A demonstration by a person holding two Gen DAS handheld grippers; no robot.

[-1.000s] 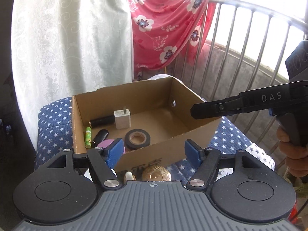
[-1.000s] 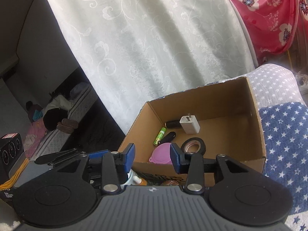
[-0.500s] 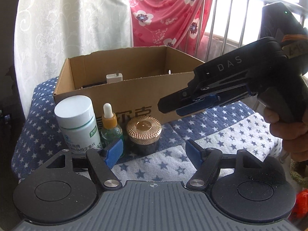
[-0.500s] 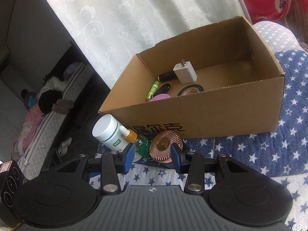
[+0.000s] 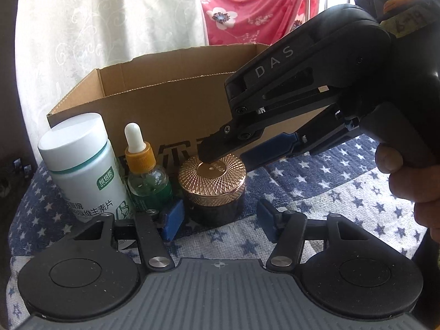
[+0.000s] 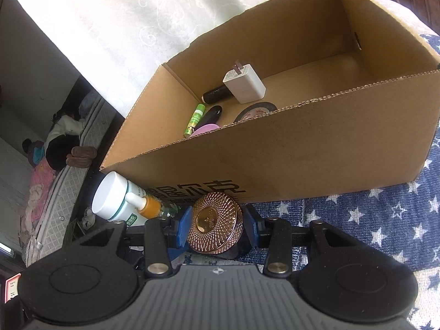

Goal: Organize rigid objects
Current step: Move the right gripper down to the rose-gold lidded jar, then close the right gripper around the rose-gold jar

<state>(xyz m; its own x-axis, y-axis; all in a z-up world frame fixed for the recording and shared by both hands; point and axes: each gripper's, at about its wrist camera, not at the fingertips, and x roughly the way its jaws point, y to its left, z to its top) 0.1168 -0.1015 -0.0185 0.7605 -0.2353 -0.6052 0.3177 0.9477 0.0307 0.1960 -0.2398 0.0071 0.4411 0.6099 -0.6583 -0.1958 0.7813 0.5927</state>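
Note:
A dark jar with a gold patterned lid (image 5: 213, 185) stands on the star cloth in front of a cardboard box (image 5: 176, 107). My right gripper (image 6: 217, 227) comes down over it, its blue pads on both sides of the gold lid (image 6: 214, 222), open around it. My left gripper (image 5: 217, 220) is open just in front of the jar, holding nothing. A white pill bottle (image 5: 82, 165) and a green dropper bottle (image 5: 145, 176) stand left of the jar.
The box (image 6: 275, 148) holds a white charger (image 6: 244, 84), a black tube (image 6: 217, 93), a green stick (image 6: 194, 119), a pink lid (image 6: 206, 129) and a tape roll (image 6: 255, 111). A white curtain hangs behind; red floral cloth on a railing at the back right.
Both grippers dropped from above the box to the cloth in front of it. My right gripper moved onto the gold-lidded jar; my left moved close to its front.

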